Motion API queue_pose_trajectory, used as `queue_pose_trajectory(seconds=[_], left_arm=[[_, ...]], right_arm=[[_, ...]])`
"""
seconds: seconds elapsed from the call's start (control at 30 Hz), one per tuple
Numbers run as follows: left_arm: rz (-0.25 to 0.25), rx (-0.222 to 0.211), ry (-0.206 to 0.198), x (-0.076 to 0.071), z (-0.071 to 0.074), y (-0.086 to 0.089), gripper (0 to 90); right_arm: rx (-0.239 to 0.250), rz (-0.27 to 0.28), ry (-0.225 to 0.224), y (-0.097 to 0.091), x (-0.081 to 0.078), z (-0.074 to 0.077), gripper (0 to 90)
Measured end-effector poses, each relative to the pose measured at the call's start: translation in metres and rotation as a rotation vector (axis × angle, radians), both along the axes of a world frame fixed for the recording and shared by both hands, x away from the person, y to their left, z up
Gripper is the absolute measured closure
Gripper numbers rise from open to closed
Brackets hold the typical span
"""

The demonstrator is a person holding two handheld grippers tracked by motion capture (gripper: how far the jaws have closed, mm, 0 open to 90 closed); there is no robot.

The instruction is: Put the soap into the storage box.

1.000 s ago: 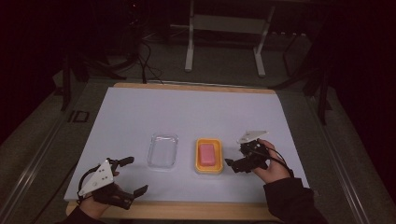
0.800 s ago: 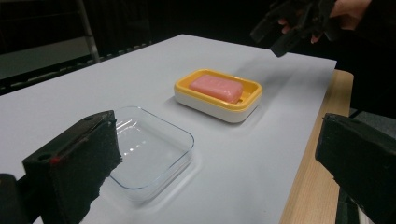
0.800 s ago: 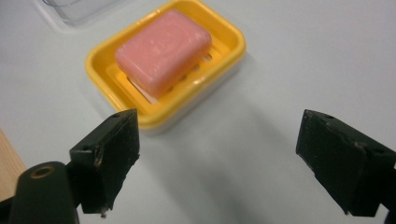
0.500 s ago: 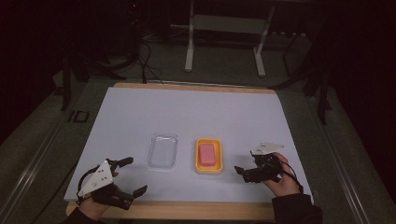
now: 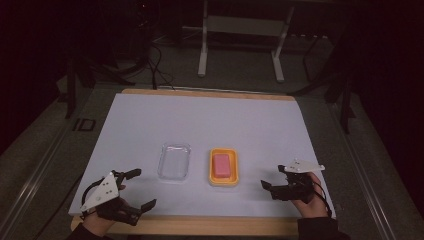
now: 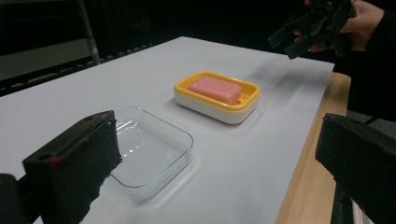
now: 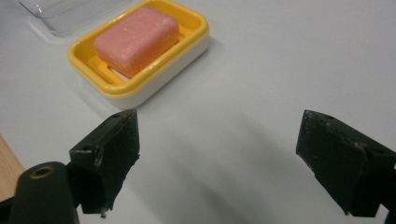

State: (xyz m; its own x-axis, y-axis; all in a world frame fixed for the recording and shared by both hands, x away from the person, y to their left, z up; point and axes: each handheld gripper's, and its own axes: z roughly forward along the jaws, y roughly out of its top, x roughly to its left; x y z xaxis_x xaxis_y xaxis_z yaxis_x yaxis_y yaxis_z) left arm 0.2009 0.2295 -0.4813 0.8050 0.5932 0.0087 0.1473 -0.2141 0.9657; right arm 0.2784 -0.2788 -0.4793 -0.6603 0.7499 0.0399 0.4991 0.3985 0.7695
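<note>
White-topped table [image 5: 210, 120] bears clear lid [image 5: 174, 162] beside yellow soap dish [image 5: 223, 178]

Pink soap [image 5: 220, 164], yellow-and-white dish [image 5: 223, 180], clear lid [image 5: 174, 161], seemingly pale lilac tabletop [image 5: 210, 120]

Black claws [image 5: 278, 178], grey triangular plates, dark sleeves [image 5: 317, 229]

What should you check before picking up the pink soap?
1. Right tool open, nothing between its jaws: ok.
2. Left tool open, holding nothing: ok.
3. Pink soap lying flat in the yellow dish: ok.
4. Clear lid apart from the dish, not covering the soap: ok.
5. Right tool lined up on the soap: not ok, it sits off to the dish's side.
6. Whether the soap sticks to the dish: cannot tell.
</note>
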Motion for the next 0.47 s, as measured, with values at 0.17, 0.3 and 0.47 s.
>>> queue_pose_trajectory(seconds=[0.17, 0.3, 0.47], left_arm=[[0.001, -0.005, 0.0, 0.0, 0.001, 0.002, 0.2], [-0.005, 0.002, 0.002, 0.0, 0.0, 0.002, 0.2], [-0.009, 0.003, 0.005, 0.0, 0.0, 0.003, 0.2]], right_arm=[[0.02, -0.03, 0.001, -0.011, 0.001, -0.002, 13.1], [0.032, -0.038, -0.002, -0.015, 0.003, -0.005, 13.2], [0.023, -0.024, 0.007, -0.012, 0.004, -0.005, 13.5]])
